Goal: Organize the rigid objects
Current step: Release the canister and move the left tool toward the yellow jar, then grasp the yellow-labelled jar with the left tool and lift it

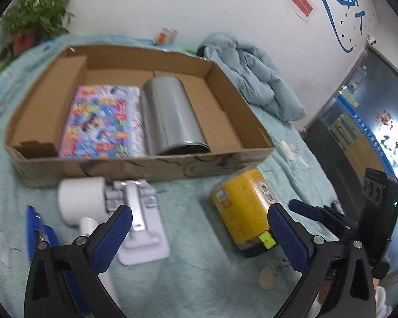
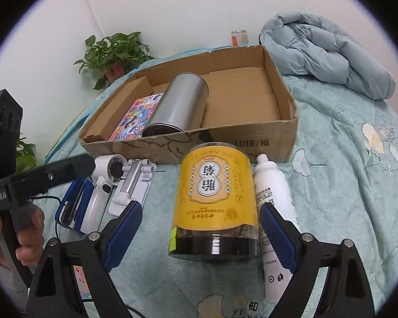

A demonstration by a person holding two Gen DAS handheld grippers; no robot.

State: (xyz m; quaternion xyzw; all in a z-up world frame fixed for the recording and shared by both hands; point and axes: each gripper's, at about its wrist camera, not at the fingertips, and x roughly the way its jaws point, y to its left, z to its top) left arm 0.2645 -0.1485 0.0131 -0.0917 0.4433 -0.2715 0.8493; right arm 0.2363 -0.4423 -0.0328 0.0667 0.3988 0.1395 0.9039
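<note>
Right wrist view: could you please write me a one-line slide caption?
Open right gripper faces a yellow jar beside a white bottle, with the cardboard box behind.

potted plant [image 2: 114, 51], crumpled blue jacket [image 2: 326, 50], teal quilt [image 2: 345, 159]

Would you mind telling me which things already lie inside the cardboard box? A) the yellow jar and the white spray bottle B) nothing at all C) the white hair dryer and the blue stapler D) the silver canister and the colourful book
D: the silver canister lies on its side beside the colourful book inside the cardboard box, while the yellow jar lies on the bedspread outside it.
</note>
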